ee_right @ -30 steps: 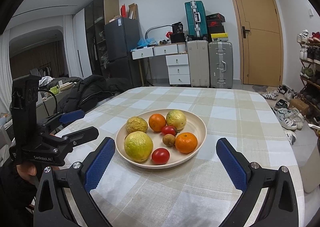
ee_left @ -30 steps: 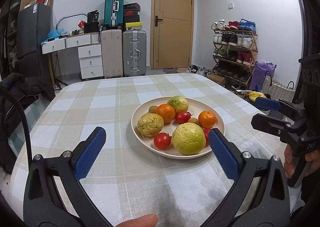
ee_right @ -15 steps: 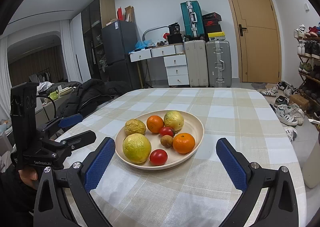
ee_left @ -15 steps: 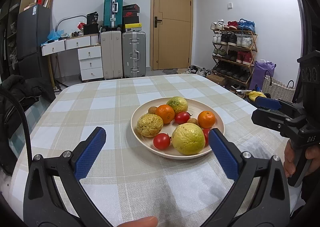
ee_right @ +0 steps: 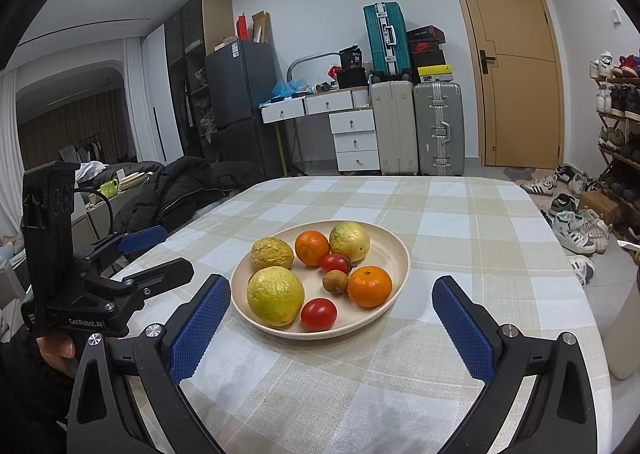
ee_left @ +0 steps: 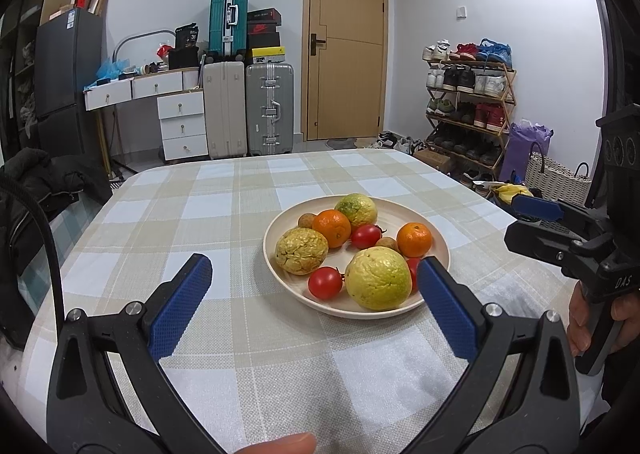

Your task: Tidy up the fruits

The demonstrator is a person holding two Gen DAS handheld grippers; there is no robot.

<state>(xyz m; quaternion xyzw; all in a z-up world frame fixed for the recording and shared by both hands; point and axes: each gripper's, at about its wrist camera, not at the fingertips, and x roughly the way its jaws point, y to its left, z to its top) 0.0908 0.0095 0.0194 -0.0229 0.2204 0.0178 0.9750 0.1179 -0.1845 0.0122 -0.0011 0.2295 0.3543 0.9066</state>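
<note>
A cream plate (ee_left: 432,218) (ee_right: 394,250) sits mid-table holding fruit: a large yellow-green fruit (ee_left: 378,278) (ee_right: 275,296), a wrinkled yellow one (ee_left: 301,250) (ee_right: 272,253), another yellow-green one (ee_left: 357,209) (ee_right: 349,242), two oranges (ee_left: 332,228) (ee_left: 414,239) (ee_right: 369,286), cherry tomatoes (ee_left: 325,282) (ee_right: 319,314) and small brown fruits (ee_right: 335,281). My left gripper (ee_left: 314,288) is open and empty, just short of the plate's near rim. My right gripper (ee_right: 332,306) is open and empty, its fingers either side of the plate's near edge.
The checked tablecloth (ee_left: 224,213) covers the table. A black coat (ee_right: 180,189) lies off the table's left side. Suitcases (ee_left: 269,109), drawers and a shoe rack (ee_left: 468,101) stand against the far walls. Each gripper shows in the other's view at the table side.
Both views have risen and drawn slightly nearer the plate. Both grippers stay open and the fruits have not moved.
</note>
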